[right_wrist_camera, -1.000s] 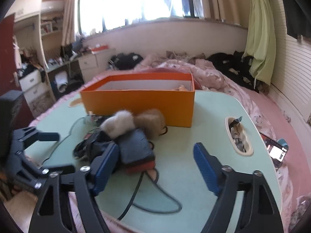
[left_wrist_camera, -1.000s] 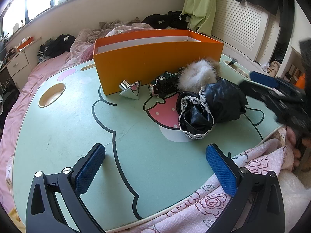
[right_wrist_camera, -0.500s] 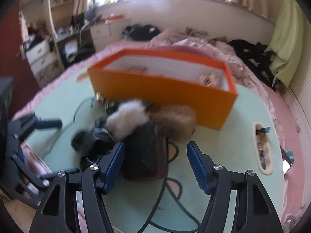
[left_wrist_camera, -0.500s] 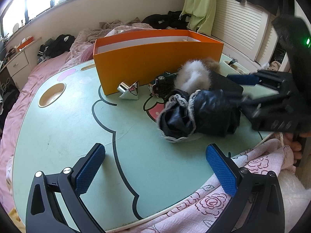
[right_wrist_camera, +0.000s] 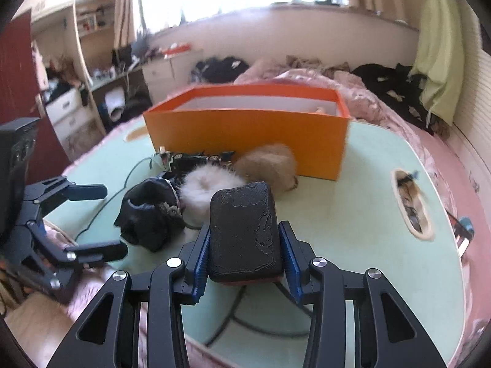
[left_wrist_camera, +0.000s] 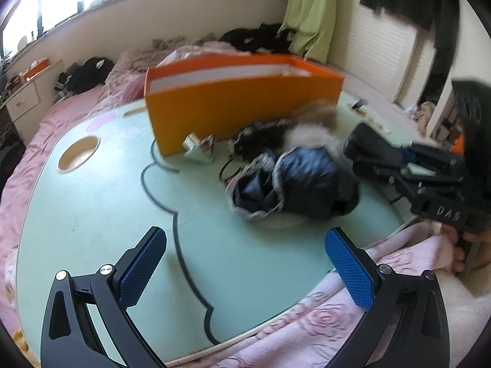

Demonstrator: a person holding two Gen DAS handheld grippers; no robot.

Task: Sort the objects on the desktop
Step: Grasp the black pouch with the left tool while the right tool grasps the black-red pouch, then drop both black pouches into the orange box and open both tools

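between the closing right gripper pads, black textured case, rounded corners

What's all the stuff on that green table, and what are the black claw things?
Box: one, orange, open-topped, far side of the table.
Textured case: one, black, between the right claw's pads.
Fluffy pompoms: two, white and tan, before the box.
Lace-trimmed cloth: one, black, left of the white pompom.
Toy car: one, dark, against the box; blurred.
Shiny trinket: one, silver, by the box's left corner.
Table: one, pale green with a cartoon drawing, on a pink bed.
Left gripper: one, black with blue pads, open, empty.
Right gripper: one, same colours, closing on the case.
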